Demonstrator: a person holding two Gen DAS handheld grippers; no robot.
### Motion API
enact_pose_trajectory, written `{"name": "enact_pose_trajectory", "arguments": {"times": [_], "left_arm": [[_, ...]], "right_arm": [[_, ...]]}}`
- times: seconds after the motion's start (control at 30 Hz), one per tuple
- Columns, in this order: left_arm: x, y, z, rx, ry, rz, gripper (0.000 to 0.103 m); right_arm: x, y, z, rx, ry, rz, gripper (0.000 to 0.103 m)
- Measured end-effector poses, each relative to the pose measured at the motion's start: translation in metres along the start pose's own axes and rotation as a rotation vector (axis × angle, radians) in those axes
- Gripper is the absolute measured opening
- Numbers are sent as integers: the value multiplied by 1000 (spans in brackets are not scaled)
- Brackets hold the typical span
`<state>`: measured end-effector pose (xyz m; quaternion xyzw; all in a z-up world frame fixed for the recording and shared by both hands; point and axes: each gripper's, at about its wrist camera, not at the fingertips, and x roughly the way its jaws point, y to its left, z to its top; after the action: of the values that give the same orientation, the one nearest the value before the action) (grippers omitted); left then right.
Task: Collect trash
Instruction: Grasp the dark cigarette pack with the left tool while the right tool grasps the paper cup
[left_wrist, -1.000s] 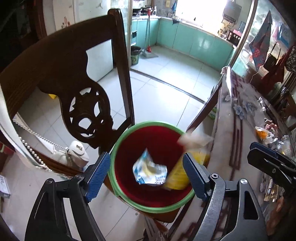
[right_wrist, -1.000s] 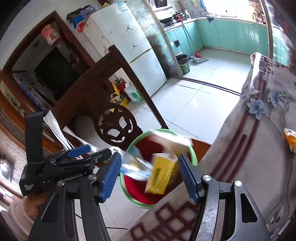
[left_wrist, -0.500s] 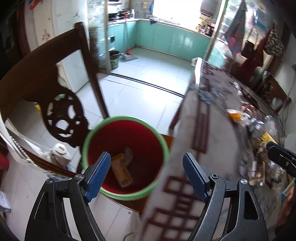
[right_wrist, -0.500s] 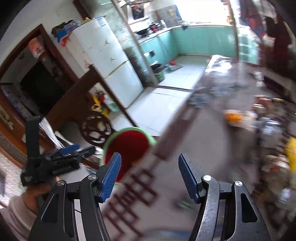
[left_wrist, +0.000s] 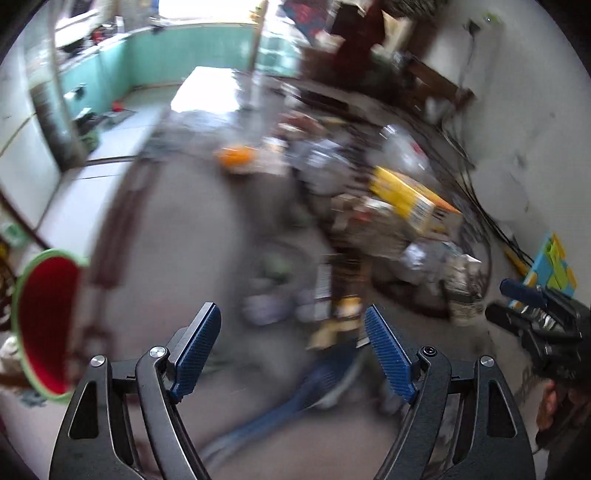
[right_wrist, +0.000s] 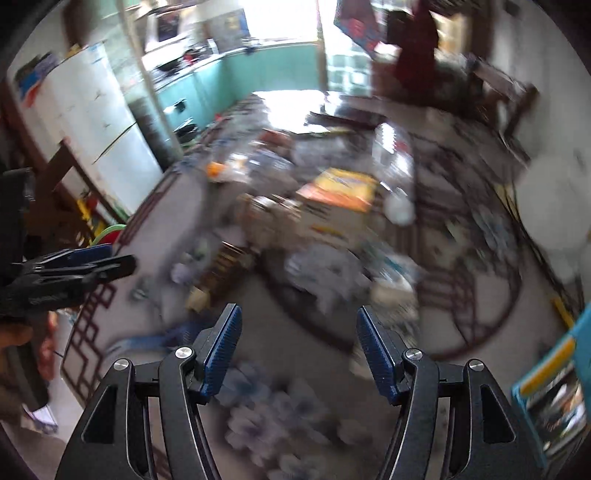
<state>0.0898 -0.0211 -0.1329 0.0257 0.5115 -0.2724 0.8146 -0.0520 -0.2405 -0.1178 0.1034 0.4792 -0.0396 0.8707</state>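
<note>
Both views are blurred by motion. My left gripper (left_wrist: 291, 332) is open and empty above the table. My right gripper (right_wrist: 297, 332) is open and empty over the table too. The red bin with a green rim (left_wrist: 44, 325) stands low at the far left, beside the table edge; a sliver of it (right_wrist: 110, 232) shows in the right wrist view. A heap of wrappers and packets lies mid-table, with a yellow-orange box (left_wrist: 413, 203) (right_wrist: 340, 188) on it. A blue object (left_wrist: 325, 373) lies just ahead of the left gripper.
The table has a grey patterned cloth (left_wrist: 192, 240) with a maroon border. An orange packet (left_wrist: 236, 157) lies farther back. A colourful box (right_wrist: 554, 398) is at the right edge. A white fridge (right_wrist: 92, 140) and a dark wooden chair stand left.
Both grippers swung right, from over the bin to over the table. The wrappers dropped into the bin a second ago. The bin has slid to the left edge of view.
</note>
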Motion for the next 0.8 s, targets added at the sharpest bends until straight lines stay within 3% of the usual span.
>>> {"name": "enact_pose_trajectory", "arguments": {"times": [0.27, 0.3, 0.4, 0.53, 0.8], "left_arm": [[71, -35, 10, 13, 137, 74, 80], [75, -35, 7, 12, 146, 83, 75], [73, -37, 6, 41, 115, 144, 45], [68, -29, 8, -8, 124, 130, 42], [18, -17, -2, -57, 47, 164, 43]], "right_arm": [[2, -43, -9, 75, 17, 29, 64], [5, -41, -8, 81, 21, 34, 64], [14, -48, -4, 109, 34, 57, 64], [28, -56, 1, 142, 61, 82, 63], [57, -61, 9, 147, 117, 71, 64]]}}
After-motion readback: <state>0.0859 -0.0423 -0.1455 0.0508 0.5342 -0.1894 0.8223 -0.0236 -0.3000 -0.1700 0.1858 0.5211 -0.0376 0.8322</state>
